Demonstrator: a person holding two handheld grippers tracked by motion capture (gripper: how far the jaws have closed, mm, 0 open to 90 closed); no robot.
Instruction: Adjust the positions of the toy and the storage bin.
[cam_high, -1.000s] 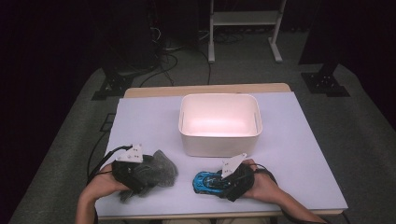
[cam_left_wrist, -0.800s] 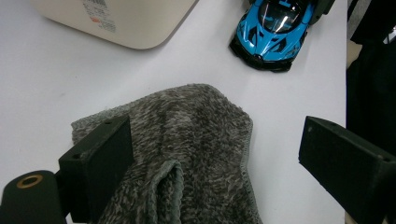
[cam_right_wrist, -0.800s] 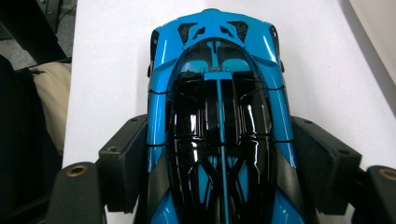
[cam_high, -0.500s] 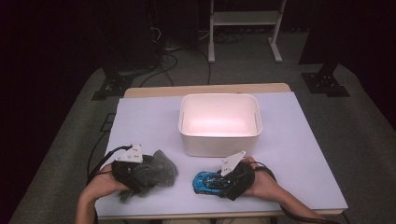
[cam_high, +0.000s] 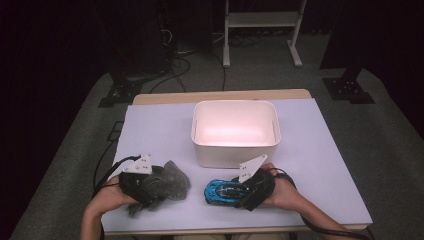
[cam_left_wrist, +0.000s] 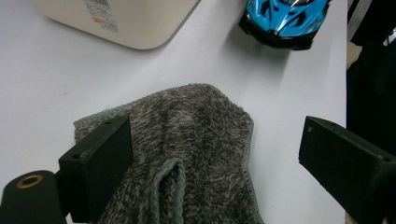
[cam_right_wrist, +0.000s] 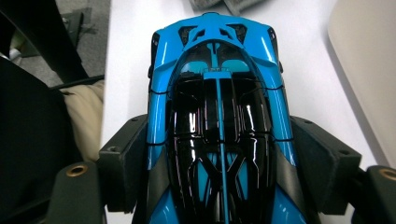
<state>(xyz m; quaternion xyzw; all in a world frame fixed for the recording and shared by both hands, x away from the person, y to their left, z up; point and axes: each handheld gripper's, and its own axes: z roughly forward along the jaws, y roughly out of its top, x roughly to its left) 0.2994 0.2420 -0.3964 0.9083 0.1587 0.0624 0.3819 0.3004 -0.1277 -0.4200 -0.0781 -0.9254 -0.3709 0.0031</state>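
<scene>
Barely anything's shifted since the earlier frame, both hands parked near the counter (cam_high: 320, 150) edge; right tool (cam_right_wrist: 223, 154) is clamped on the sides of the blue car (cam_right_wrist: 217, 116), probably for lifting into the tub (cam_high: 235, 131). Left tool (cam_left_wrist: 219, 158) gapes wide over the cloth (cam_left_wrist: 187, 154), not gripping it.

cars: 1 (blue) (cam_high: 223, 191) | cloths: 1 (cam_high: 167, 181) | bins: 1 (cam_high: 235, 154)

Blue/blk toy car (cam_right_wrist: 217, 116), mottled grey cloth (cam_left_wrist: 196, 154), white bin (cam_high: 235, 131)
</scene>
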